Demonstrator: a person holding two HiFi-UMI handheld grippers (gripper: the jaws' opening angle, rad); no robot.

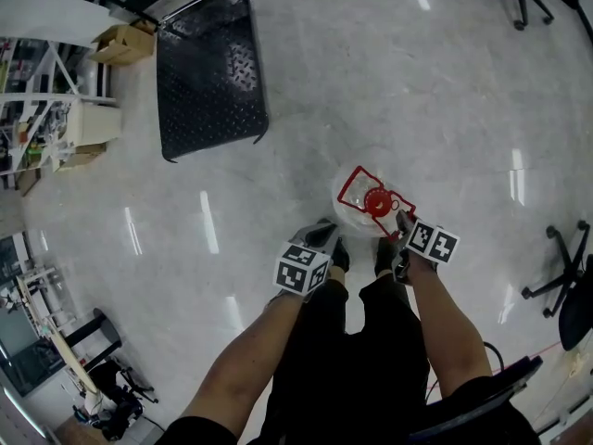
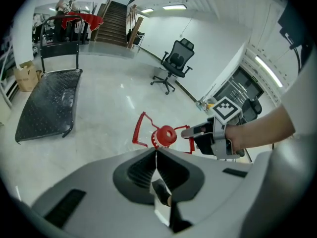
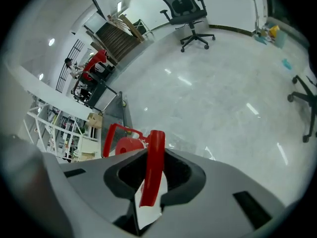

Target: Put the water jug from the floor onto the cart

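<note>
- The jug (image 1: 355, 216), clear with a red cap (image 1: 377, 200), stands upright on the floor (image 1: 417, 82), just ahead of the person's feet.
- Its red handle (image 1: 349, 180) is a thin frame that rises round the cap.
- The cart (image 1: 208, 82), a flat black platform with a push bar, stands well apart from the jug, toward the upper left of the head view. Its deck is bare.
- The right gripper (image 1: 401, 225) points steeply down at the near right side of the jug's top.
- In the right gripper view a strip of the handle (image 3: 154, 157) runs lengthwise between the fingers (image 3: 124, 175). They are closed partway onto it, and the strip fills the gap between them.
- The left gripper (image 1: 332, 244) hangs just beside the jug on its near left side, also tilted down.
- In the left gripper view its fingers (image 2: 143, 167) are pressed together along one line, with nothing of the jug between them. The cap (image 2: 166, 135) shows just past the tips, and whether they touch the jug cannot be told.
- The same view shows the right gripper (image 2: 190, 132) at the far side of the cap.
- A cardboard box (image 1: 120, 43) sits by the cart's far corner, beside white shelving (image 1: 46, 109).
- An office chair (image 2: 176, 63) stands farther off on the open floor.
</note>
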